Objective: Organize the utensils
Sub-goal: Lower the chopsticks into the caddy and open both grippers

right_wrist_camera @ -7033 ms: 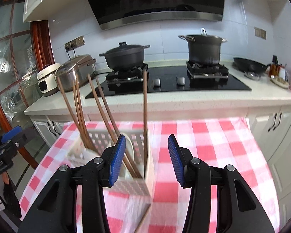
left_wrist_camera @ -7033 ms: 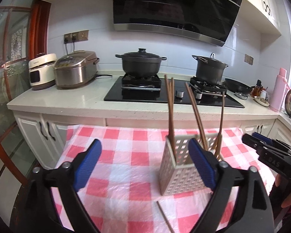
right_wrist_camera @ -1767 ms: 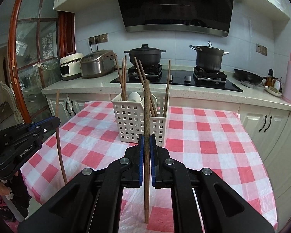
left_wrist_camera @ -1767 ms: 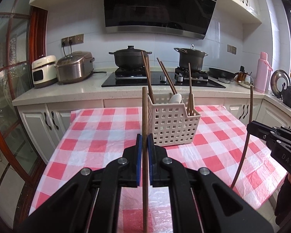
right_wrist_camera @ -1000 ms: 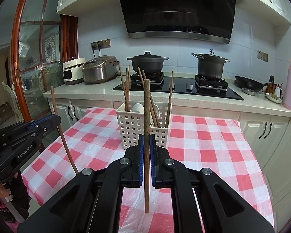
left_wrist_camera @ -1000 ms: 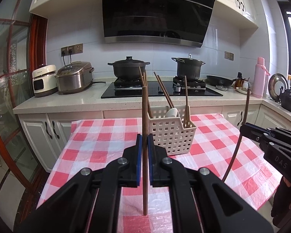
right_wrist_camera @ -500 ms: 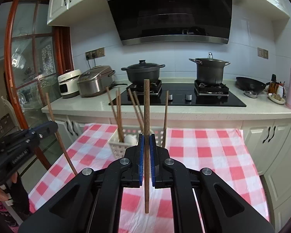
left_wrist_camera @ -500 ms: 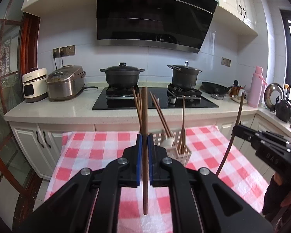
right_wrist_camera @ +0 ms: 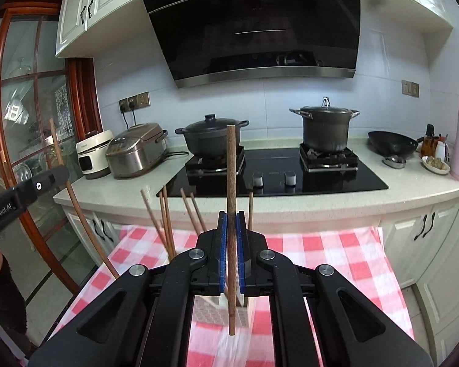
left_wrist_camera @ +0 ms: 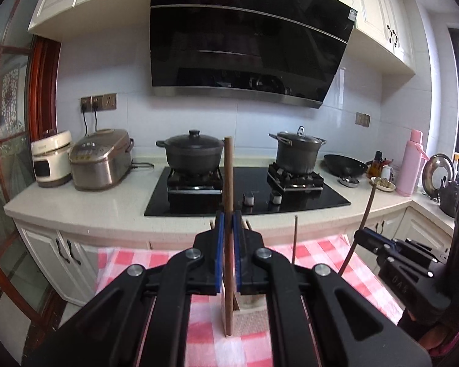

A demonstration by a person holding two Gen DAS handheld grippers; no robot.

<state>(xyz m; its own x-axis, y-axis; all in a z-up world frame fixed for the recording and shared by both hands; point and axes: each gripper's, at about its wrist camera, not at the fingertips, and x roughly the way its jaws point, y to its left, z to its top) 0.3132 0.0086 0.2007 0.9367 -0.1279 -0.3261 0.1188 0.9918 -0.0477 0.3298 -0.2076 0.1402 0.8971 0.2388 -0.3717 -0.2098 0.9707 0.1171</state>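
checkered tablecloth (left_wrist_camera: 315, 250) below; each tool (left_wrist_camera: 228, 250) (right_wrist_camera: 231, 253) clamps upright chopstick (left_wrist_camera: 228, 177) (right_wrist_camera: 231, 165)

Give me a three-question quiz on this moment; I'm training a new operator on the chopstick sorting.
1. True or false: the left tool grips a chopstick held upright.
2. What does the right tool hold? A) spoon B) chopstick C) nothing
3. Fill in: the white basket stands on a red and white ____ cloth.

Key: 1 true; 2 B; 3 checked.
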